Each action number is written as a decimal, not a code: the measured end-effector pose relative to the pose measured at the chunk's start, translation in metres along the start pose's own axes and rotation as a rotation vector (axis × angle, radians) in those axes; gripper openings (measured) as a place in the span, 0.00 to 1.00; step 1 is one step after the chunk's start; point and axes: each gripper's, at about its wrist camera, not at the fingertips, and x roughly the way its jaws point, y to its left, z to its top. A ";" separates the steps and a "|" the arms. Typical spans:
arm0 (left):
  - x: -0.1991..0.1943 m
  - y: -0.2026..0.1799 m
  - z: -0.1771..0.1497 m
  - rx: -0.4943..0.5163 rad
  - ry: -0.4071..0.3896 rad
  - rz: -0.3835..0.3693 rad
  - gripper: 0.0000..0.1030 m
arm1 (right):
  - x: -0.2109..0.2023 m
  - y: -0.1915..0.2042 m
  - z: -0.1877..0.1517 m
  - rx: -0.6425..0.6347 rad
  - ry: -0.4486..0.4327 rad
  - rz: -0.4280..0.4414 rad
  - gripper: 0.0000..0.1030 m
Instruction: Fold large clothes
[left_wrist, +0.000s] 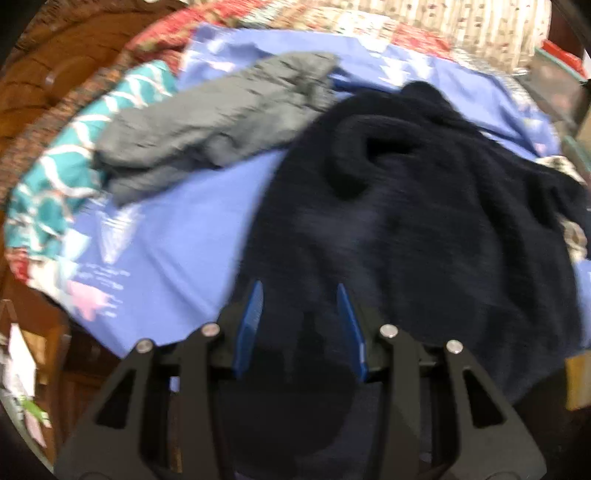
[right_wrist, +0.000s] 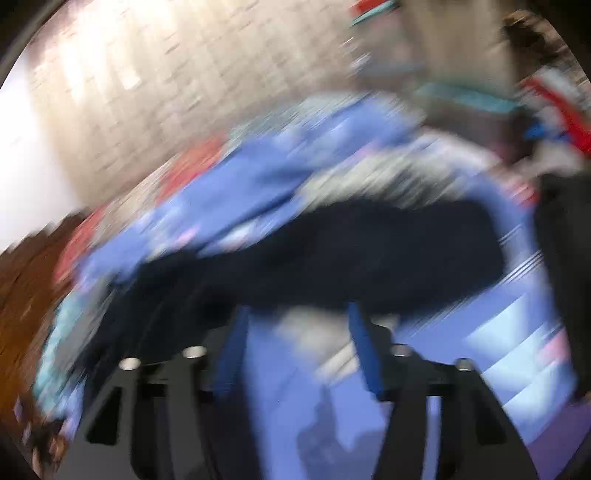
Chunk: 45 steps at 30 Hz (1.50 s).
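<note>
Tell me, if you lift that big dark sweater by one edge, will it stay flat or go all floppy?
Probably floppy: the dark sweater already lies in soft rolls and bumps on the blue sheet, so it would likely sag and hang. It looks thick, so perhaps heavier than the thinner-looking grey garment beside it.

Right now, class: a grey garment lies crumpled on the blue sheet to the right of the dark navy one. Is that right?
Not quite. The grey garment lies to the left of the dark navy garment, not the right. Both do rest on the blue sheet, as the left wrist view shows.
</note>
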 end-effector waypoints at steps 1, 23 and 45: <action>-0.001 -0.006 -0.002 0.001 0.013 -0.045 0.44 | 0.009 0.009 -0.017 -0.018 0.043 0.023 0.85; 0.005 0.003 -0.033 -0.038 0.062 -0.039 0.53 | -0.008 0.007 -0.135 -0.088 0.330 -0.209 0.32; -0.019 0.143 -0.124 -0.381 0.097 0.056 0.63 | 0.034 0.447 -0.251 -1.394 0.347 0.545 0.71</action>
